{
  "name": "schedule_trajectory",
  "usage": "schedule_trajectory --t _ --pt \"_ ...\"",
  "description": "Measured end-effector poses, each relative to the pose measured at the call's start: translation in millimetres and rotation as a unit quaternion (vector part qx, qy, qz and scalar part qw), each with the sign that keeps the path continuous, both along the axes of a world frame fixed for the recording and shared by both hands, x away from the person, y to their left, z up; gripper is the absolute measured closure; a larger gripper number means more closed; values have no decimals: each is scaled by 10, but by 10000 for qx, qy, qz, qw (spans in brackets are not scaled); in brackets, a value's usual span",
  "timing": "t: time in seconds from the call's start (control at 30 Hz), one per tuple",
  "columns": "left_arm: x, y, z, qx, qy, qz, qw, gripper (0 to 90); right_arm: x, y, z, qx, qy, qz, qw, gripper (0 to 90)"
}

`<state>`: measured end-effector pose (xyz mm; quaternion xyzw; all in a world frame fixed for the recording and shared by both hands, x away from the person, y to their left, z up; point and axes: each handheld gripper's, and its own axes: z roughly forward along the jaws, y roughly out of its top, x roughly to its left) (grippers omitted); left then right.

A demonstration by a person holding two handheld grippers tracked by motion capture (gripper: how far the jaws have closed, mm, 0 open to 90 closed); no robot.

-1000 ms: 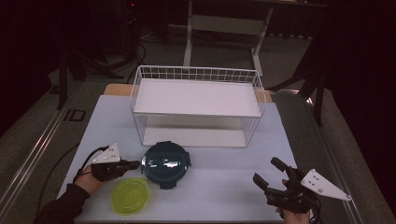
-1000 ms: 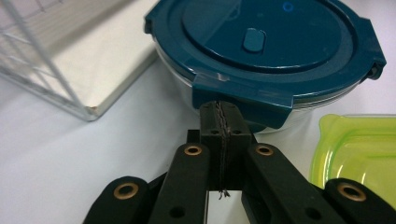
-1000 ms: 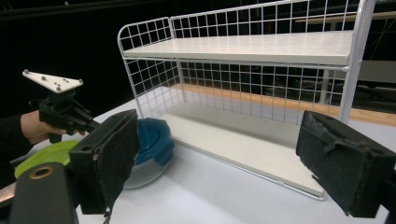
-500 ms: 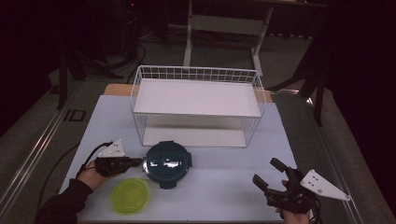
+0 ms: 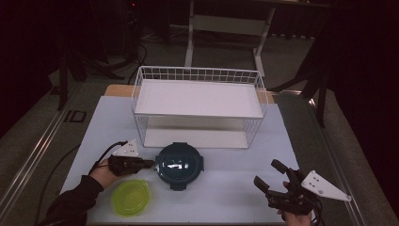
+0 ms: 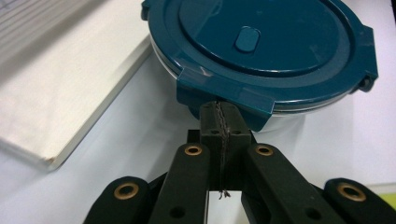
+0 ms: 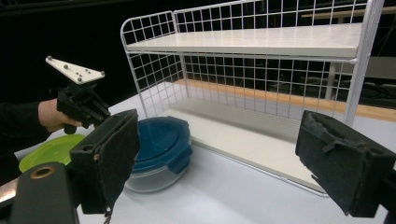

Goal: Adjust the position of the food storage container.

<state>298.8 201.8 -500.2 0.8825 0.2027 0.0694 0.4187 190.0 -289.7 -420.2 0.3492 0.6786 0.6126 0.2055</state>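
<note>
Teal-lidded container (image 5: 179, 165) low centre | your left gripper (image 6: 220, 120) jaws together, nudging its latch | right gripper (image 5: 277, 181) jaws apart, idling | risk: container skidding into the green bowl (image 5: 131, 197).

A round teal-lidded clear container (image 5: 179, 165) sits on the white table (image 5: 226, 188), just in front of the white wire two-tier rack (image 5: 199, 106). A lime-green plastic bowl (image 5: 131, 197) lies to its front left. The left gripper (image 5: 149, 163) touches the container's left edge; the right gripper (image 5: 267, 175) is well apart, at the front right.
</note>
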Motion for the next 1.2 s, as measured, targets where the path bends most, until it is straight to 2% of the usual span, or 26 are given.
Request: schedule_trajectory --t 0.1,0.27,0.43,0.57,0.67,0.77,0.97,1.2 --pt "15 -44 4 -1 38 -19 10000 890 5 -5 -4 -5 -6 -2 10000 134" --pt "13 -55 -1 159 23 34 9999 890 1 -16 -1 25 -2 -6 10000 134" --pt "28 -57 -11 123 93 78 9999 890 3 -19 -5 35 15 3 10000 134" --pt "43 -87 12 197 154 67 9997 891 9 -10 -10 29 15 5 10000 134" --pt "56 -152 33 100 194 -10 9998 890 10 0 -12 0 25 28 10000 134" --pt "71 -245 61 199 169 -82 9996 890 8 -3 -13 3 24 26 10000 134" --pt "118 -334 74 205 308 -80 9993 891 15 -22 -22 27 39 16 10000 134" --pt "130 -522 94 281 350 -283 9986 891 18 -9 -21 15 45 35 10000 134"
